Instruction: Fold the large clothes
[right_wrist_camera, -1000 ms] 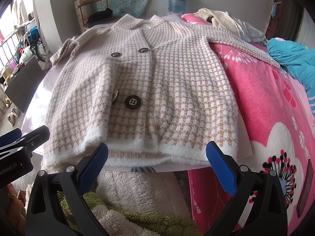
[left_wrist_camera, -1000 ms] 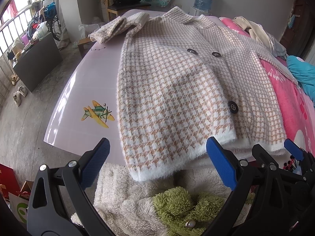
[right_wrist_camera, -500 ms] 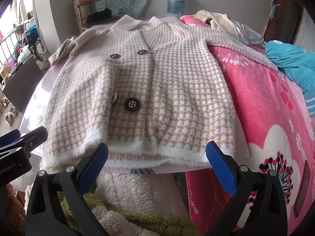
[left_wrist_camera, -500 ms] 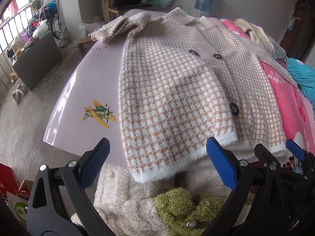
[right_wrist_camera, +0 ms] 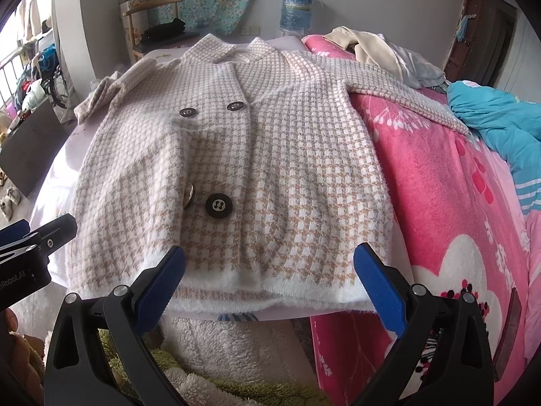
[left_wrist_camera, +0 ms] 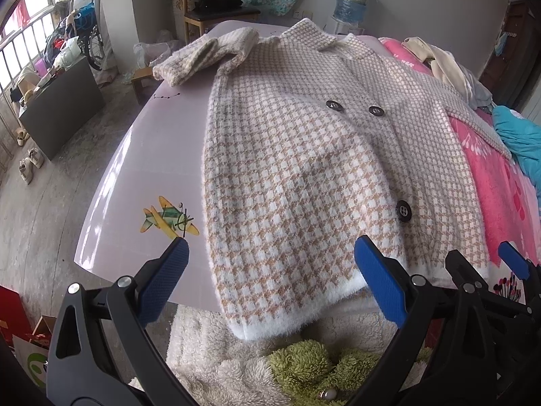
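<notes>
Coat's [right_wrist_camera: 236, 169] near hem hid the front edge of the desk [left_wrist_camera: 142, 176]. Second lower button [right_wrist_camera: 189, 195] sat half tucked under the front flap. Water bottle [right_wrist_camera: 297, 8] label too small to read. Blue quilt [right_wrist_camera: 500, 125] cut off at right edge. Fleece pile [left_wrist_camera: 216, 365] ran off the bottom edge.

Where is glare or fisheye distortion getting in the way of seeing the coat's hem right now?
Left wrist view: window glare streaks the glossy board to the left of the coat, while the hem stays sharp; straight edges bow strongly. Right wrist view: even daylight, no glare on the coat; the hem curves from distortion, dark vignette in the corners. Both claws open, in focus.
</notes>
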The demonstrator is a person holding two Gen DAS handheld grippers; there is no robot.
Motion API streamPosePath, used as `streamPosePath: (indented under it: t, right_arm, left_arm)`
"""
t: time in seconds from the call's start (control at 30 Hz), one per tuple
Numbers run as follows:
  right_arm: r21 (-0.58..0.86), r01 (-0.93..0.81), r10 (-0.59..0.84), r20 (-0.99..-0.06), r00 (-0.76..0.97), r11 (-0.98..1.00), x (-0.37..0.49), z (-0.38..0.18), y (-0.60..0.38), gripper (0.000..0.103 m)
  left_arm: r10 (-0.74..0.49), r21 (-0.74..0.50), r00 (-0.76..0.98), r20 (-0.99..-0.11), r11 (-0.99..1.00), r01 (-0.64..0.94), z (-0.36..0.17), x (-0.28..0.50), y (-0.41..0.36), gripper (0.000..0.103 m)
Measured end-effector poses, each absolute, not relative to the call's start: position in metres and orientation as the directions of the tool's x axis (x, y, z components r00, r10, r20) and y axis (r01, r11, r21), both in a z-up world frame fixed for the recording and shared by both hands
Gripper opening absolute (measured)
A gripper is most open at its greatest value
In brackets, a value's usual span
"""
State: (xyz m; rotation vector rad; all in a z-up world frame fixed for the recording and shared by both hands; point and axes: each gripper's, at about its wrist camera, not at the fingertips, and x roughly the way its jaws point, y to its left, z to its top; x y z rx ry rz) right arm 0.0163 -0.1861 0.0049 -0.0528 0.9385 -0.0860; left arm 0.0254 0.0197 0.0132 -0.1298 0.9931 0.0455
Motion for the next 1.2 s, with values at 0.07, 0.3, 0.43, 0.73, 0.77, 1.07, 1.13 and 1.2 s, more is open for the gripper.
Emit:
streamPosePath:
  t: [0.07,0.3,0.43,0.73,0.77,1.07,1.13,1.2]
  right_arm:
    - [-0.092,0.05,-0.104,-0.802,0.588,0.995,0.023,0.007,-0.185,0.097]
    - [-0.094,0.038,-0.098,-0.8,0.593,0.995,0.049,0.012,-0.181,0.097]
    - [-0.103,0.009,-0.086,-0.778,0.623,0.995,0.073,0.017,-0.173,0.097]
    - [-0.095,-0.201,0.065,-0.743,0.666,0.975,0.156,0.023,-0.119,0.097]
    - [-0.08,-0.22,0.089,-0.743,0.664,0.972,0.167,0.021,-0.113,0.097]
    - [0.001,-0.295,0.18,-0.792,0.583,0.956,0.225,-0.002,-0.079,0.097]
    - [-0.004,-0.296,0.174,-0.801,0.572,0.955,0.233,-0.005,-0.076,0.097]
    - [0.0,-0.285,0.169,-0.805,0.569,0.959,0.237,-0.007,-0.08,0.097]
  left_arm:
    - [-0.016,-0.085,0.546,-0.838,0.991,-0.101,0.014,0.031,0.02,0.095]
    - [0.03,-0.042,0.55,-0.835,0.992,-0.117,0.016,0.058,0.027,0.095]
    - [0.083,-0.002,0.558,-0.826,0.989,-0.149,0.016,0.081,0.046,0.095]
    - [0.047,-0.031,0.638,-0.768,0.993,-0.11,0.015,0.141,0.113,0.095]
    - [0.009,-0.071,0.651,-0.759,0.993,-0.097,0.014,0.148,0.122,0.095]
    - [0.024,-0.055,0.657,-0.754,0.994,-0.099,-0.003,0.24,0.16,0.095]
    - [0.072,-0.003,0.652,-0.755,0.994,-0.113,-0.011,0.257,0.165,0.095]
    - [0.102,0.027,0.627,-0.772,0.991,-0.129,-0.024,0.273,0.171,0.071]
